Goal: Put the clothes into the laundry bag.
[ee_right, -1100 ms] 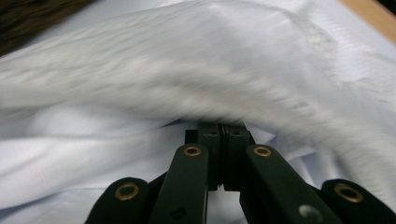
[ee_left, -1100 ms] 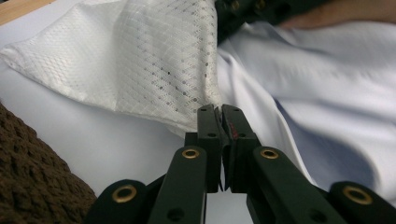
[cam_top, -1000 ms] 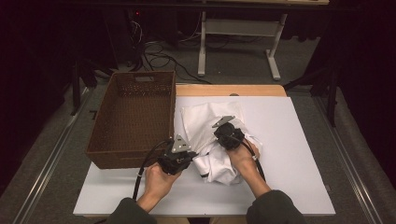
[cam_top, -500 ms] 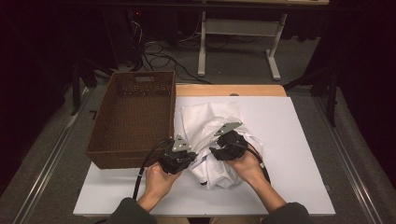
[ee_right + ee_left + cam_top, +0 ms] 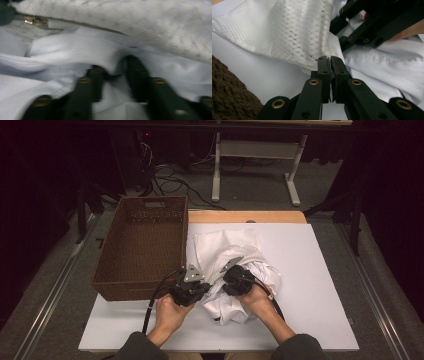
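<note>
While the left gripper (image 5: 330, 65) has its jaws pinched tight on an edge of the white garment (image 5: 235, 270), the right gripper (image 5: 112, 72) is the one doing the moving. Its jaws have just been closing, and in the right gripper view a fold of smooth pale fabric is bunched up between them. The picture's blurry there, but it looks like the pads are biting on cloth now.

Compared to a second ago, the right gripper (image 5: 239, 281) has slid in from further out on the pile to sit close to the left gripper (image 5: 190, 290), near the front edge of the table (image 5: 320, 270). The left one hasn't budged. My read: it let go, took a new bite closer in, and the two are gathering the garment, maybe to fold it or lift it toward the brown wicker basket (image 5: 142, 245) just beside it.

The garment itself is a crumpled heap on the white tabletop, right of the basket. Part is a mesh-like weave with tiny holes, part plain smooth cloth, and there's a zipper (image 5: 32, 20) running through a fuzzier section.
</note>
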